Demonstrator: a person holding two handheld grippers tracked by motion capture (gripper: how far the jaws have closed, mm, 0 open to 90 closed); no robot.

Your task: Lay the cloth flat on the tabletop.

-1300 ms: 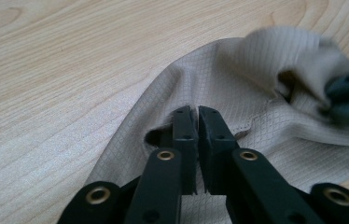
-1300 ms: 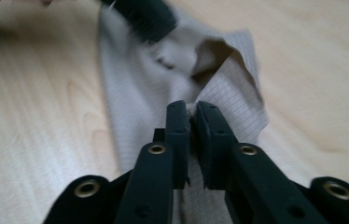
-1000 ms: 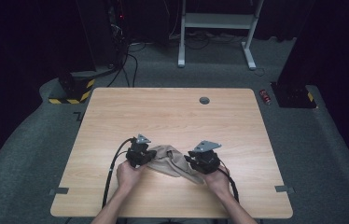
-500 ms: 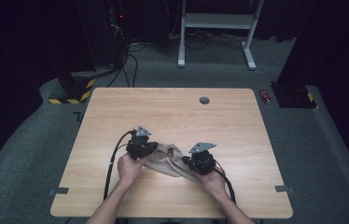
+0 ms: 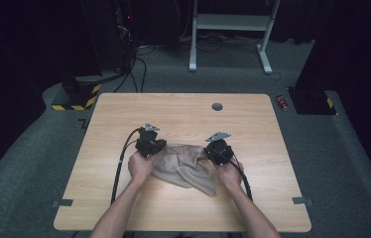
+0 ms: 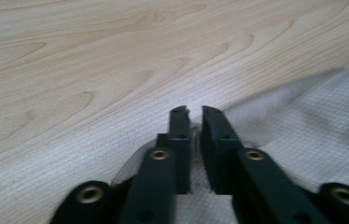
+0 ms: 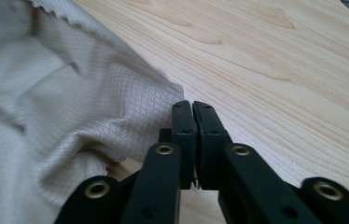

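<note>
A beige cloth (image 5: pixel 183 167) lies spread on the wooden table (image 5: pixel 173 111) between my two hands. My left gripper (image 5: pixel 153 148) sits at the cloth's upper left corner. In the left gripper view its jaws (image 6: pixel 193 112) have just been opening and stand a narrow gap apart, with a bit of the cloth (image 6: pixel 303 121) edge loose between them. My right gripper (image 5: pixel 217 150) is at the upper right corner. Its jaws (image 7: pixel 191 106) have just been opening too, to a slit, and the cloth (image 7: pixel 46 93) ends beside its left fingertip.
A round grommet hole (image 5: pixel 217 106) sits in the table's far middle. Black cables trail from the left gripper across the table's left side. On the floor beyond are a red can (image 5: pixel 282 102), a yellow-black striped base (image 5: pixel 77 96) and a white desk frame (image 5: pixel 228 22).
Both hands have moved away from me across the table and slightly apart. The cloth, bunched before, now lies flatter and wider.
</note>
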